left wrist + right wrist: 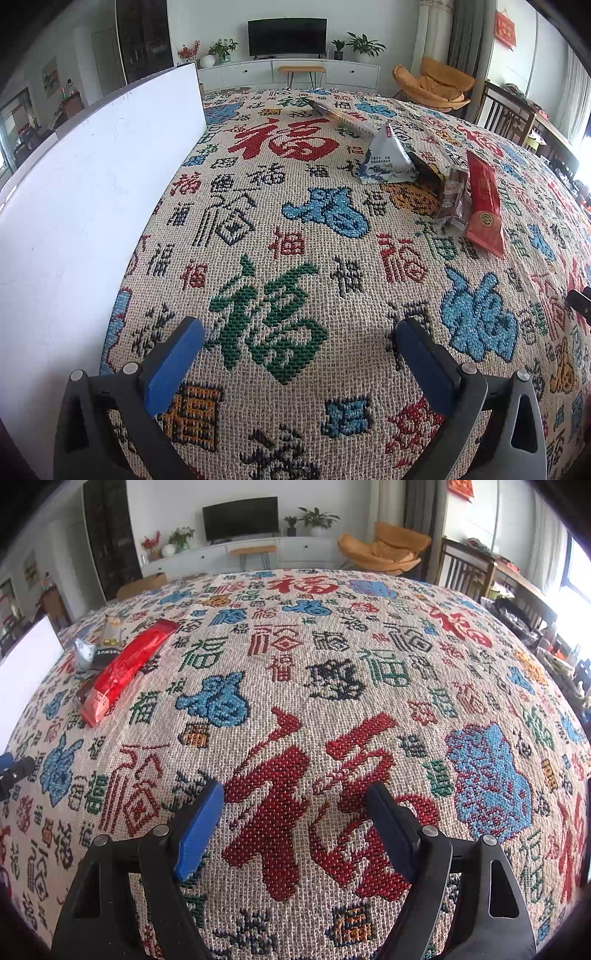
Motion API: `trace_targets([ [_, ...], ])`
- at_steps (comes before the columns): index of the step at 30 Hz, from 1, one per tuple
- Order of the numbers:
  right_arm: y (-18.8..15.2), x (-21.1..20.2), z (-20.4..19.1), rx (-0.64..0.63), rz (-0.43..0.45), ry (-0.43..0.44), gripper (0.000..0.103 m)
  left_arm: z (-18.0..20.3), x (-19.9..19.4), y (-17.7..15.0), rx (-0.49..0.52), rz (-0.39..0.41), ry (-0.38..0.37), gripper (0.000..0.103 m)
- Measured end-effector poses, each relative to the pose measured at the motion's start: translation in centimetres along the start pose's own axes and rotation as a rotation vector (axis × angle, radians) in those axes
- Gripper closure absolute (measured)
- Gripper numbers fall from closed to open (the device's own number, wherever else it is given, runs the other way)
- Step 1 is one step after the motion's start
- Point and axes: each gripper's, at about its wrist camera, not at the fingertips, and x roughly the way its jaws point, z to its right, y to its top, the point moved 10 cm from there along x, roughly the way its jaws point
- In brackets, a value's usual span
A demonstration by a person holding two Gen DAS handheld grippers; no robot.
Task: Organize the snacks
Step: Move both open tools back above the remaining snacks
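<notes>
Living room, television (287, 36) on the far wall | table (295, 229) under a woven cloth of red, blue and green characters | white board (92, 177) upright at its left | snacks heaped mid-table: red packet (484, 203), grey-white pyramid pouch (388, 155), brown wrapper (456, 199) touching | left claw (299, 347) spread, nothing between | right claw (295, 812) spread, nothing between, well apart from the snacks.

Both grippers tilt steeply downward: the left gripper (301, 336) stands spread wide and empty, the right gripper (295, 797) likewise.
</notes>
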Motion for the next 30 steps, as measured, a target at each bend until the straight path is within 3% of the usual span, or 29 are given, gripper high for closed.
trace_targets([
  [30,-0.09,0.02,-0.02,0.007,-0.006,-0.011,0.019,0.03,0.01,0.03,0.0,0.0,0.001,0.0],
])
